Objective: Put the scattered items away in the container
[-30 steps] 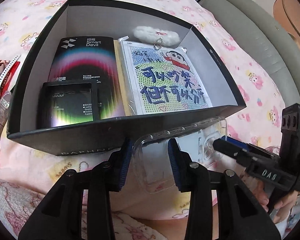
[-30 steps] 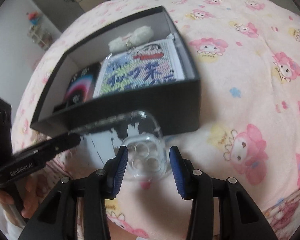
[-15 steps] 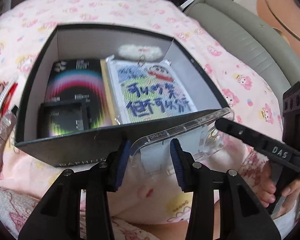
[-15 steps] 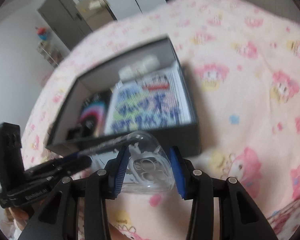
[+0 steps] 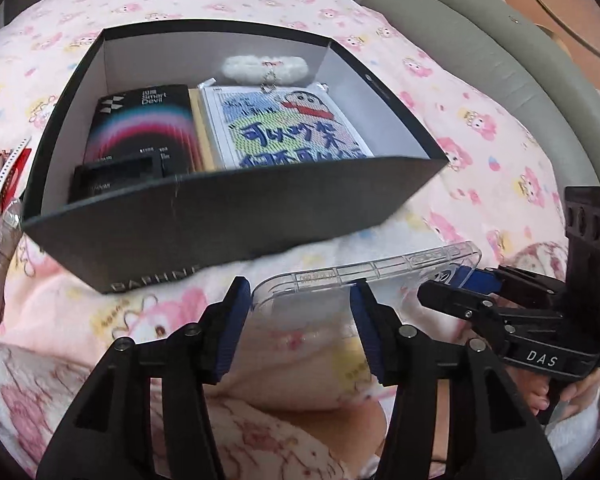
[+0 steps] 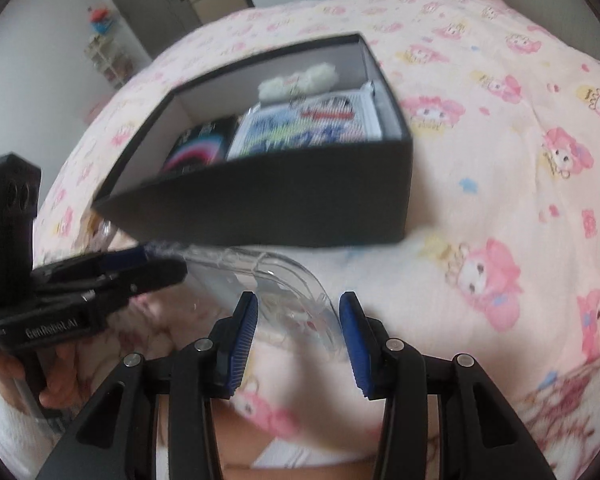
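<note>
One clear case (image 5: 364, 276), two tools (gripping) (image 5: 300, 304) (image 6: 298, 316)

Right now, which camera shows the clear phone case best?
The left wrist view: the phone case is sharp, its long edge showing. The right wrist view shows only one blurred corner.

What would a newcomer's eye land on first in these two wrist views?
Probably the clear phone case, gripped at opposite ends by the left gripper and right gripper, just in front of the black box. Next, the bright cartoon bead picture lying inside, right of a dark rainbow package.
</note>
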